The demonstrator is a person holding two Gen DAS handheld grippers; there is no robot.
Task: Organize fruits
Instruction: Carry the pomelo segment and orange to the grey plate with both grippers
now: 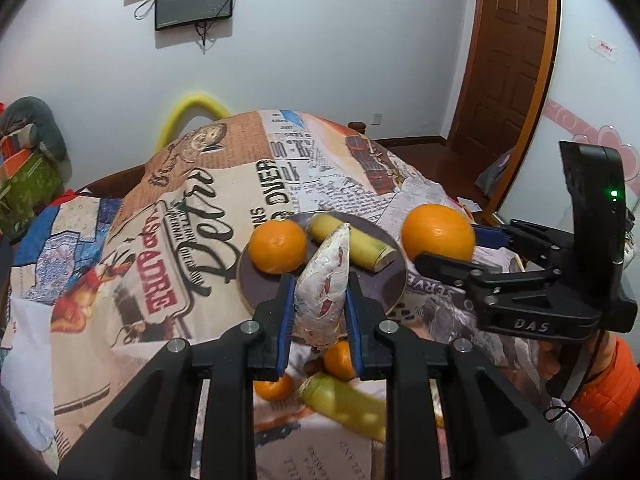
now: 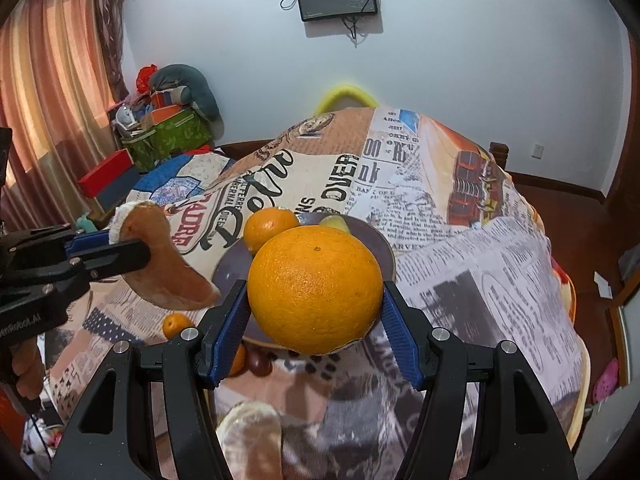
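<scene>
My landmark is the dark plate (image 1: pixel 256 292) on the newspaper-print bench cover (image 1: pixel 132 248).

Left of the plate's middle, a small orange (image 1: pixel 277 246) sits on it, with a banana piece (image 1: pixel 352 246) lying across the far side, its long axis running from far-left to near-right, cut end toward the right rim.

My left gripper (image 1: pixel 319 320) hangs over the plate's near rim, its jaws closed on a pale, speckled fruit wedge (image 1: pixel 324 284). The wedge's long axis runs along the jaws, its pointed tip aimed away from me, over the plate toward the banana. On the near side of the plate more fruit waits on the bench: two small oranges (image 1: pixel 338 360) and a yellow-green fruit (image 1: pixel 344 404).

Right of the plate, my right gripper (image 2: pixel 316 312) has its jaws clamped on a large orange (image 2: pixel 315 289), lifted clear of the bench.

Risks, as I judge them: the wedge tapers, so it could squirt forward out of the jaws if I squeeze harder. The round orange could roll off the plate once let go, or knock the banana. Both grippers head for one plate and could collide.
</scene>
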